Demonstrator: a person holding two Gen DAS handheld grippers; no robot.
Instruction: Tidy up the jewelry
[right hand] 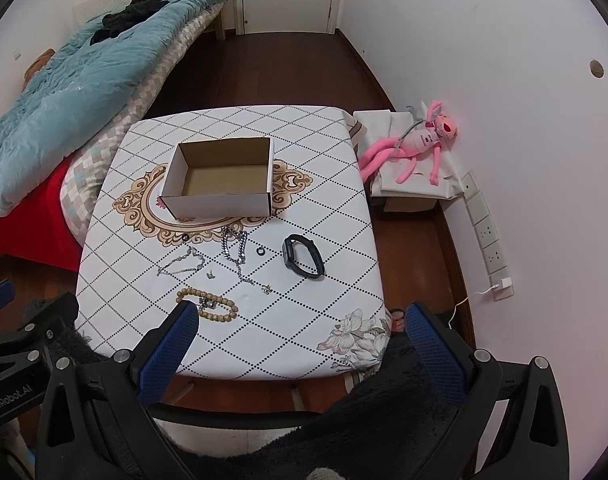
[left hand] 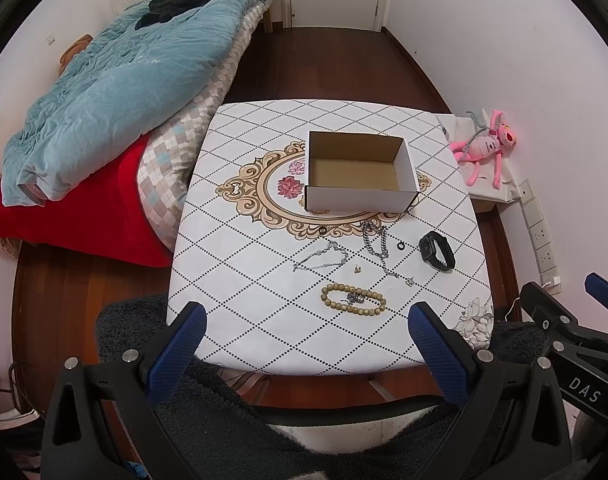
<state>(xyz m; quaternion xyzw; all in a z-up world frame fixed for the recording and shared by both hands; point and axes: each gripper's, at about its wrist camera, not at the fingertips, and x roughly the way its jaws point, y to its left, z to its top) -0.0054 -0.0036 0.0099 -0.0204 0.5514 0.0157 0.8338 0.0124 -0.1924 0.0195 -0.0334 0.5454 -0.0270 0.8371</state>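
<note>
Your left gripper and right gripper: black frames, silver screws, blue cross-hatched fingers. White lettering reads "DAS", "GenRobot.AI". Dark fuzzy fabric shows beneath.

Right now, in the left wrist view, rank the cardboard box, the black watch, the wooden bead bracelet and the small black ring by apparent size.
1. cardboard box
2. wooden bead bracelet
3. black watch, close to the bracelet and farther off, so unsure
4. small black ring

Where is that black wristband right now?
The black wristband lies on the table's right side, in front of the open box, beside a small black ring.
</note>
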